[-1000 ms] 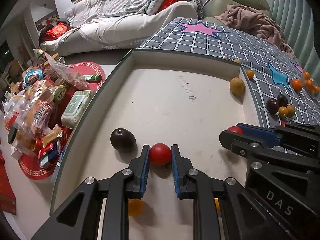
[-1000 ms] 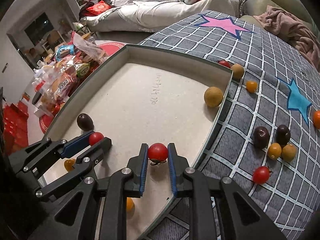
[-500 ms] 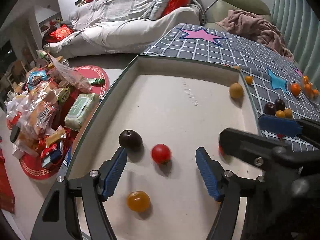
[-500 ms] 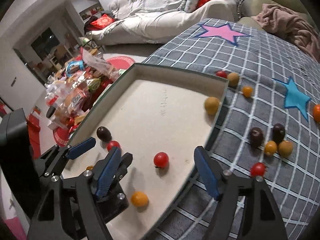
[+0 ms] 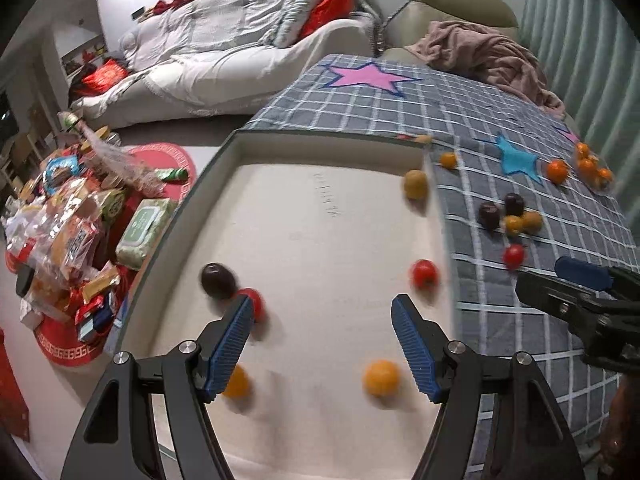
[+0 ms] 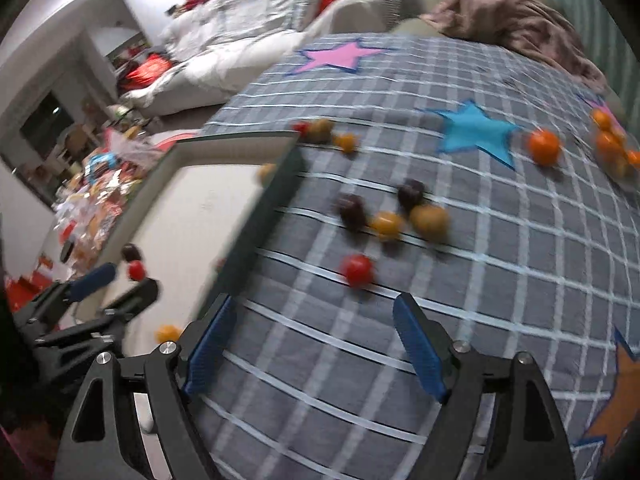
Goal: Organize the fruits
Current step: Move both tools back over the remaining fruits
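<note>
A shallow white tray (image 5: 320,148) lies on the grey checked cloth (image 6: 480,280). In it are a dark plum (image 5: 217,280), a red tomato (image 5: 254,302) beside it, a second red tomato (image 5: 424,273), two orange fruits (image 5: 381,377) and a yellow fruit (image 5: 415,184). My left gripper (image 5: 322,346) is open and empty above the tray's near end. My right gripper (image 6: 316,354) is open and empty over the cloth, just short of a red tomato (image 6: 357,270). Beyond it lie two dark plums (image 6: 352,210) and two yellow fruits (image 6: 429,222).
More oranges (image 6: 543,146) lie at the cloth's far right. Small fruits (image 6: 320,130) sit behind the tray's far corner. Snack packets (image 5: 68,236) crowd the floor left of the tray. A sofa with bedding (image 5: 240,40) stands behind.
Both grippers opened and let go of their red tomatoes in the tray, then pulled back. The right gripper has swung right, off the tray and over the cloth.
</note>
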Demonstrator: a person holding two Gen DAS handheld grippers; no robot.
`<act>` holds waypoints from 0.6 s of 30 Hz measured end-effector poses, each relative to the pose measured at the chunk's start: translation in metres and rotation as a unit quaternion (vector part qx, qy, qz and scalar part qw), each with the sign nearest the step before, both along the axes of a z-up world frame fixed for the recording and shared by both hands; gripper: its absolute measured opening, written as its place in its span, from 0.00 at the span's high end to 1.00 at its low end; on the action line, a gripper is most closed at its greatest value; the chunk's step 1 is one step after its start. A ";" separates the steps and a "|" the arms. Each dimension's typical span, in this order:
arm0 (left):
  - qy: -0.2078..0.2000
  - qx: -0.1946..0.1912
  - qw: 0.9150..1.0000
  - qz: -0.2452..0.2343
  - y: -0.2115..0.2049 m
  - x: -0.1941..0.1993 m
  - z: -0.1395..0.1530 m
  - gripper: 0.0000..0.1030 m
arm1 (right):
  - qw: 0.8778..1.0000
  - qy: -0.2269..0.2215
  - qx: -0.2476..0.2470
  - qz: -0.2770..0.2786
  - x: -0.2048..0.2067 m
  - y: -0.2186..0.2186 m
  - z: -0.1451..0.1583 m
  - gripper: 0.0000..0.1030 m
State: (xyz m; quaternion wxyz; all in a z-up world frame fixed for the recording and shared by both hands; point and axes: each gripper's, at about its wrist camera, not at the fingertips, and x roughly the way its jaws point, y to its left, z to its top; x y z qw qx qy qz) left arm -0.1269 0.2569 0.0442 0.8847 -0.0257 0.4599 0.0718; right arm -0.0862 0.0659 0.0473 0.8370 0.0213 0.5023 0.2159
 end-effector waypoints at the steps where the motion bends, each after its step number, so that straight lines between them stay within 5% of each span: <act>1: 0.000 0.000 1.000 -0.006 -0.005 0.000 0.001 0.30 | 1.000 0.003 0.000 -0.009 0.001 -0.008 -0.002 0.19; 9: -0.003 0.006 0.998 -0.067 -0.064 0.005 0.011 0.30 | 0.998 -0.003 -0.026 -0.059 0.010 -0.059 -0.012 0.19; 18: 0.019 0.034 0.994 -0.100 -0.116 0.026 -0.009 0.30 | 0.998 -0.015 -0.037 -0.055 0.026 -0.076 -0.018 0.19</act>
